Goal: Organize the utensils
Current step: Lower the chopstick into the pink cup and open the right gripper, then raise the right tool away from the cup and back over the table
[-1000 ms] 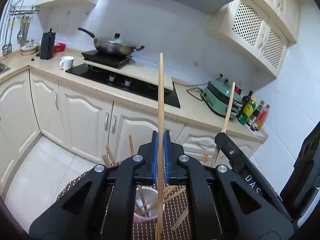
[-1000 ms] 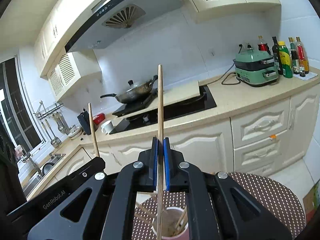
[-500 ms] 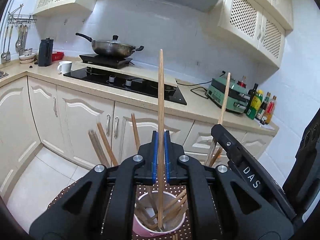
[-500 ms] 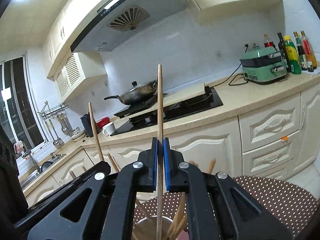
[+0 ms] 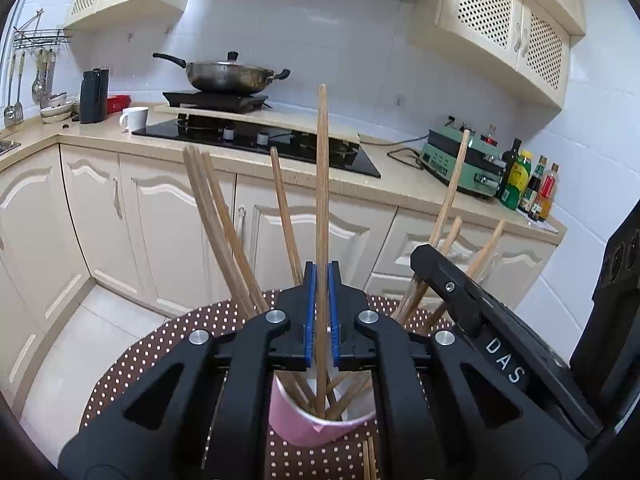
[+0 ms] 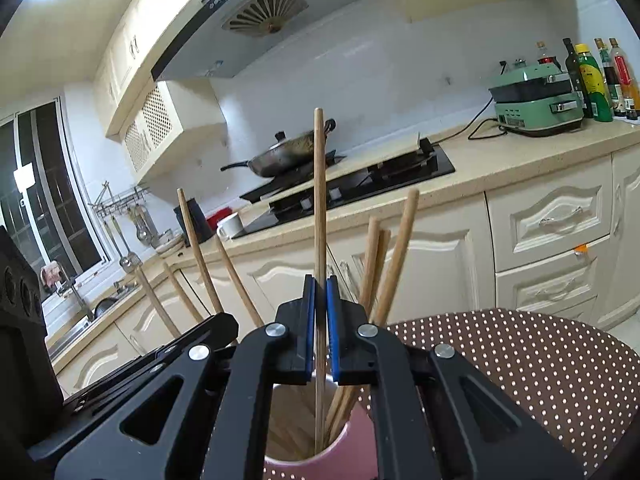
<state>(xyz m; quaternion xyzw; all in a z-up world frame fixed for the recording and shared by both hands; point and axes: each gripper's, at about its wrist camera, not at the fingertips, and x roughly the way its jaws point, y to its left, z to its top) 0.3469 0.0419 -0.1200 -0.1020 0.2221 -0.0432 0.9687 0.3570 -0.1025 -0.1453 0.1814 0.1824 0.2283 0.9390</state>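
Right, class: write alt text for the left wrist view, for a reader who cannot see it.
The left gripper holds one wooden chopstick upright, its lower end inside a pink cup already holding several chopsticks. The cup stands on a brown polka-dot table, with cream kitchen cabinets and a wok behind.

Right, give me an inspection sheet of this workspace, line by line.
Surface: round table under a brown cloth with white dots.
Job's things: pink cup upright, holding many wooden chopsticks; two loose chopsticks lie on the cloth beside it.
Clutter: nothing seen.
Grippers: left hand-held gripper holds one chopstick upright, its tip inside the cup; right hand-held gripper holds another chopstick the same way.
Cables: black cord runs from the green appliance.
Surroundings: kitchen counter, wok on the stove, white mug, bottles.
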